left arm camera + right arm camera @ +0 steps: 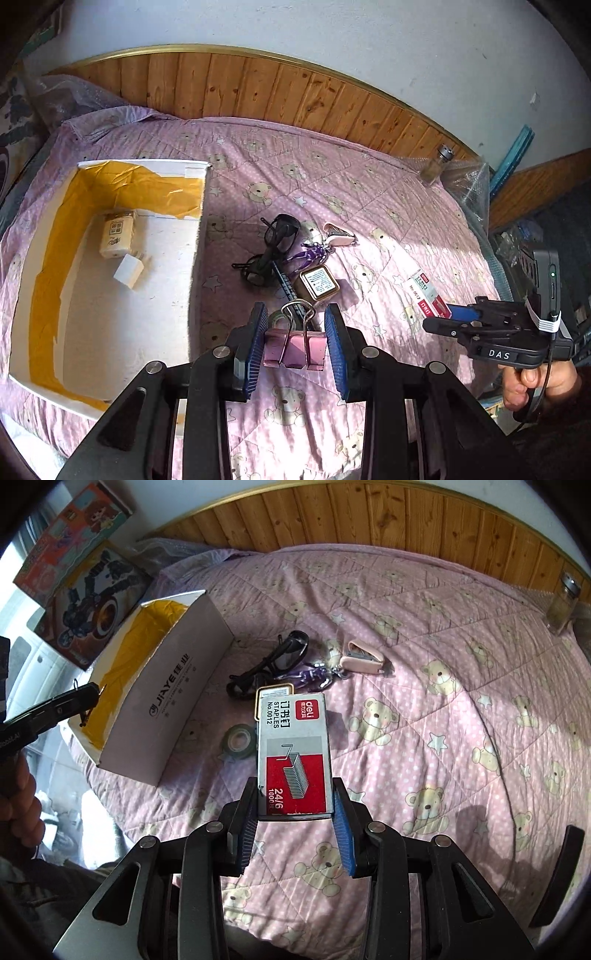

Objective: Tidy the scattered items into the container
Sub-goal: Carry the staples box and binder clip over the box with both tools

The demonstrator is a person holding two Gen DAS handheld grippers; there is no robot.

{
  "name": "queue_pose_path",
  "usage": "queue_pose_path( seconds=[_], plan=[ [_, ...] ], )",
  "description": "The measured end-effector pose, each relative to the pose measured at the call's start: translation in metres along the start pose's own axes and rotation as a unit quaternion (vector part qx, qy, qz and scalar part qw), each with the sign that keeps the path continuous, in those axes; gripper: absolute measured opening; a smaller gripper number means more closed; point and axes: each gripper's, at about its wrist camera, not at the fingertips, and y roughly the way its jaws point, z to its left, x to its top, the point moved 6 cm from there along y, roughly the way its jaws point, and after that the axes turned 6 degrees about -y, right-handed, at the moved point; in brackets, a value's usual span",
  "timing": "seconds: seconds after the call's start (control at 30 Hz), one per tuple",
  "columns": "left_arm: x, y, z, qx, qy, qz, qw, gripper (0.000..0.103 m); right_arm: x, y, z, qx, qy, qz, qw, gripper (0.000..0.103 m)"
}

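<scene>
Pink metal, a binder clip (295, 349), sits pinched between the blue pads of the left hand-held gripper (296, 341), lifted above the bed and just beside the near right corner of the white cardboard box (110, 325). The right hand-held gripper (295, 812) is closed on a red-and-grey box of staples (293, 753), held up over the middle of the bed.

The cardboard box lies open toward the bed's left edge, lined with yellow tape; inside it lie a cream packet (116, 236) and a small white cube (128, 271).

Between the box and the bed's centre the remaining things are heaped close together: black sunglasses (271, 245), a gold-rimmed tin (318, 282), a dark ruler-like strip (290, 291) partly under the tin, a purple keyring charm (314, 674), a pink stapler (364, 657) and a roll of tape (238, 738) nearest the box wall. The heap sits right ahead of the left hand-held gripper, and the tall right wall of the box stands between that heap and the inside.

Right of the heap the quilt (461, 720) is open, bare pink fabric printed with bears, out to the far right corner, where a glass jar (563, 602) stands against the wooden headboard (258, 88).

From the right wrist view the staples hide most of the tin. Two printed cartons (85, 565) lean beyond the bed's left edge, cut off by the frame.
</scene>
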Motion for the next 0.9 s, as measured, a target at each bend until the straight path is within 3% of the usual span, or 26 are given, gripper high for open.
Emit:
queue_pose_path(
  seconds=[0.2, 0.37, 0.6, 0.9],
  plan=[
    [0.010, -0.026, 0.030, 0.018, -0.041, -0.019, 0.9988, 0.033, 0.021, -0.010, 0.015, 0.018, -0.026, -0.018, 0.999, 0.039],
    [0.004, -0.021, 0.041, 0.029, -0.060, -0.004, 0.9978, 0.033, 0.029, 0.007, 0.036, 0.064, -0.020, -0.015, 0.998, 0.039],
    [-0.011, -0.014, 0.063, 0.029, -0.086, 0.011, 0.9958, 0.033, 0.058, 0.014, 0.073, 0.094, -0.031, -0.023, 0.995, 0.039],
    [0.006, -0.043, 0.098, 0.028, -0.149, -0.060, 0.9865, 0.033, 0.085, 0.010, 0.122, 0.110, -0.111, 0.001, 0.988, 0.039]
  ],
)
